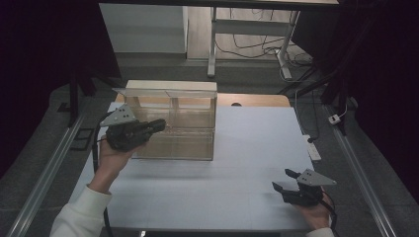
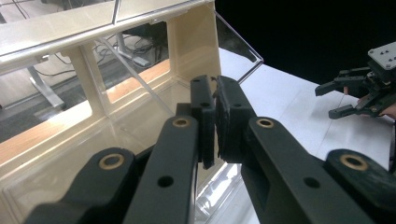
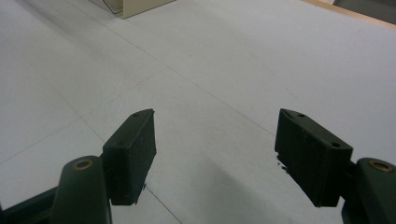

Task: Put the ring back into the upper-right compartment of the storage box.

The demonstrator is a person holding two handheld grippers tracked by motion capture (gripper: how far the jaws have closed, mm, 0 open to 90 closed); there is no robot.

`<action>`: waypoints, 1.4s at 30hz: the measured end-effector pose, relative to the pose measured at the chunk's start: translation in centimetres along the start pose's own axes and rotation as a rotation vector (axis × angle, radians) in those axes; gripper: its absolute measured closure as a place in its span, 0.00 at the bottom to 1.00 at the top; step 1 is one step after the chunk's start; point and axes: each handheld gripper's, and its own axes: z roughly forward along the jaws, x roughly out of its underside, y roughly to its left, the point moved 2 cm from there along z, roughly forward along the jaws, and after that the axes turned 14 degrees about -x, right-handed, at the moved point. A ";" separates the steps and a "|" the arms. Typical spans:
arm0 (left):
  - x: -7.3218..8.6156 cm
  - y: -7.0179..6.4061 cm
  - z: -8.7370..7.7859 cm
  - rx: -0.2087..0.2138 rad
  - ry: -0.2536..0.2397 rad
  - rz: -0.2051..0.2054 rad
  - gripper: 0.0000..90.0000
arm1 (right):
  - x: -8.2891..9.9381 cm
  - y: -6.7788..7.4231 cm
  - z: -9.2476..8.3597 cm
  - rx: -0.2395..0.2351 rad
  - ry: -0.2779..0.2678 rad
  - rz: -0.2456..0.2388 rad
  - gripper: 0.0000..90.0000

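Black pads of my left gripper (image 2: pixel 215 119) sit pressed together with nothing between them, hovering at the front of the clear plastic box (image 1: pixel 173 123) near the bench's (image 1: pixel 247 163) far left corner. To work it well, I'd keep the closed tips low and square to the transparent front panel (image 2: pixel 140 93), nudging gently so the box doesn't slide. Its compartments look empty as far as I can tell. My right gripper (image 1: pixel 285 180) rests spread wide near the bench's near right corner, holding nothing.
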 end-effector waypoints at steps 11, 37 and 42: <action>-0.7 -0.2 1.2 -0.001 0.006 0.008 0.95 | 0.0 0.0 0.0 -0.002 -0.002 0.003 0.32; -2.7 -1.3 5.4 0.006 0.026 0.028 0.95 | 0.2 -0.2 0.1 0.004 0.004 -0.001 0.32; -2.9 -1.4 6.2 0.000 0.031 0.029 0.95 | 0.2 -0.2 0.1 0.005 0.004 0.000 0.32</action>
